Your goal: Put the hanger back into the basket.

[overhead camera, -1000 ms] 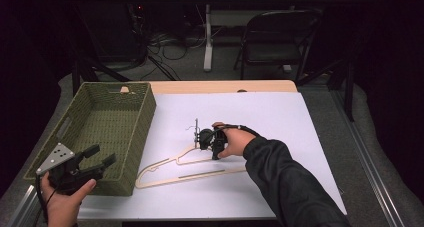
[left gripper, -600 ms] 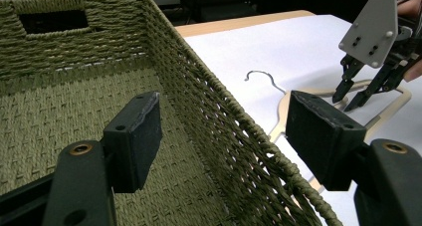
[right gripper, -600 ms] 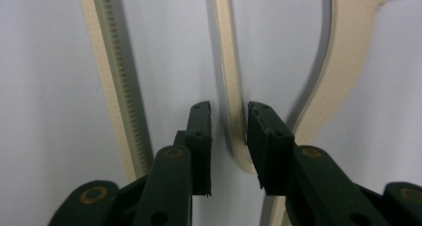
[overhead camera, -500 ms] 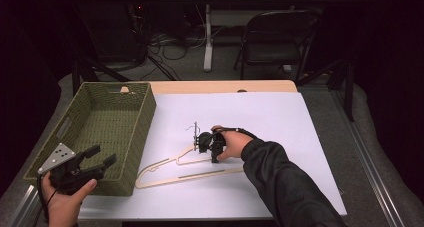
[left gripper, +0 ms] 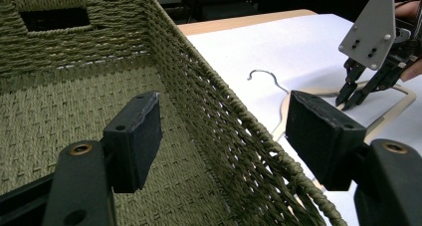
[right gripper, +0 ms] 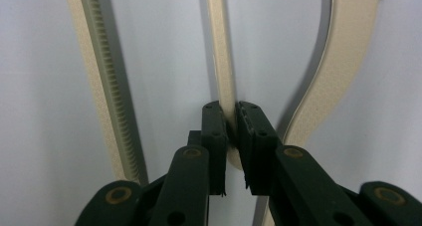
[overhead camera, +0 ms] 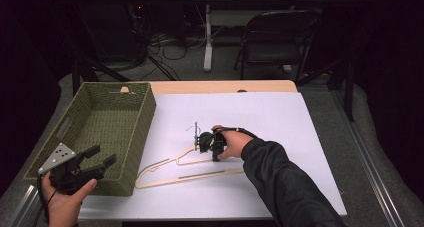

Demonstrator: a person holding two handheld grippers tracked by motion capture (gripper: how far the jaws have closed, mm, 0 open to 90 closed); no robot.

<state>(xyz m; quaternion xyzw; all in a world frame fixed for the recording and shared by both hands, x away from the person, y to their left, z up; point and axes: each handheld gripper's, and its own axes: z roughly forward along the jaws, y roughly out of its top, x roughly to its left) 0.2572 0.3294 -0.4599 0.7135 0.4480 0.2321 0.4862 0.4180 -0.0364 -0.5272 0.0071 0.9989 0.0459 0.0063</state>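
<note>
White sheeting [overhead camera: 280, 117] covers the table, backed by a dark room where a folding chair [overhead camera: 272, 39] and floor cables are barely made out. At the left edge a green woven basket [overhead camera: 100, 122] is seen, its near wall partly hidden by the left gripper [overhead camera: 102, 157], which is held with jaws spread wide and nothing between them. A pale wooden hanger [overhead camera: 190, 174] lies flat just beside the basket. Its thin inner bar [right gripper: 222, 61] is pinched between the nearly closed jaws of the right gripper [overhead camera: 206, 143], which has shifted slightly since a second ago.
</note>
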